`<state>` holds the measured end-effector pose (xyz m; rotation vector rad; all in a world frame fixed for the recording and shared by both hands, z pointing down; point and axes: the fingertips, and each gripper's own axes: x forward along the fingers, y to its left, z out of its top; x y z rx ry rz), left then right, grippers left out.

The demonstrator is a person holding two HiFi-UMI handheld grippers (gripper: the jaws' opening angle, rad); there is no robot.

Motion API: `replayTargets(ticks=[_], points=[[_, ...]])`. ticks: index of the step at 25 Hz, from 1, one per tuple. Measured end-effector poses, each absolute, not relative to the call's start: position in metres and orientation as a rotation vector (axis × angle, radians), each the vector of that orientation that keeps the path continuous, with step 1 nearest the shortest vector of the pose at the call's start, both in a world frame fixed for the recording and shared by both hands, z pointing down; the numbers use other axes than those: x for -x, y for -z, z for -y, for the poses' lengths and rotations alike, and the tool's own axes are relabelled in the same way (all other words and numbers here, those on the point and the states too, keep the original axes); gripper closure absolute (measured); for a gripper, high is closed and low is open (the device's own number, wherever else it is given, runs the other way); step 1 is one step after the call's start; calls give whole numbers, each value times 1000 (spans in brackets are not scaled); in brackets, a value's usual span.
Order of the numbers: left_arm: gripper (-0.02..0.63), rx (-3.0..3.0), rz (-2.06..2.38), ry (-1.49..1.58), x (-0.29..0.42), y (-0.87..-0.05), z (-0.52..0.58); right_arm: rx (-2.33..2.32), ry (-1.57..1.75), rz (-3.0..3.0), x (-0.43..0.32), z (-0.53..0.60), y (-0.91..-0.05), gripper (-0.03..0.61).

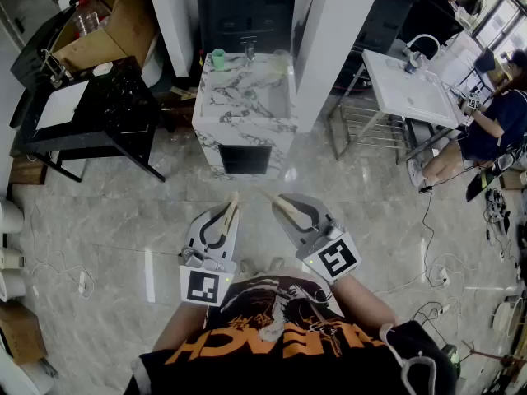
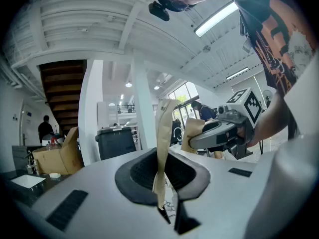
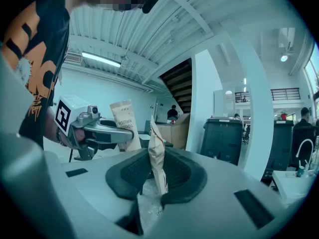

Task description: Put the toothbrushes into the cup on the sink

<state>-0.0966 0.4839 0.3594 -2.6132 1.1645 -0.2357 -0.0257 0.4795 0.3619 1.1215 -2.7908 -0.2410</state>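
I stand on the floor some way in front of the marble sink (image 1: 244,109). A green cup (image 1: 218,58) sits at its back left rim. My left gripper (image 1: 231,207) is shut on a tan paper toothbrush packet (image 2: 162,148), which stands upright between the pads. My right gripper (image 1: 282,203) is shut on a second toothbrush packet (image 3: 157,163). Both grippers are held side by side at waist height, jaws toward the sink. The left gripper's packet (image 3: 124,123) also shows in the right gripper view, and the right gripper's packet (image 2: 192,133) in the left gripper view.
A black table (image 1: 99,105) and a cardboard box (image 1: 107,23) stand at the left. A white pillar (image 1: 329,39) rises beside the sink. At the right are a white metal-framed basin (image 1: 412,89), a seated person (image 1: 486,130) and cables (image 1: 428,220) on the floor.
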Motion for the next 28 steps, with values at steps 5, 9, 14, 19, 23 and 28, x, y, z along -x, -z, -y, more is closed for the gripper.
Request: replayTargets(ticks=[5, 9, 14, 19, 23, 28], points=[[563, 2629, -1185, 211, 113, -360, -481, -1127, 233, 2788, 40, -476, -361, 497], [563, 2635, -1162, 206, 128, -364, -479, -1127, 251, 2775, 57, -474, -363, 498], [563, 2642, -1155, 190, 146, -368, -469, -1183, 217, 2792, 72, -467, -364, 497], [563, 2674, -1162, 180, 153, -374, -455, -1214, 187, 2806, 76, -459, -364, 497], [563, 2686, -1138, 211, 143, -378, -437, -1249, 152, 2810, 65, -437, -370, 497], [563, 2685, -1121, 258, 132, -387, -395, -1247, 144, 2830, 56, -391, -381, 497]])
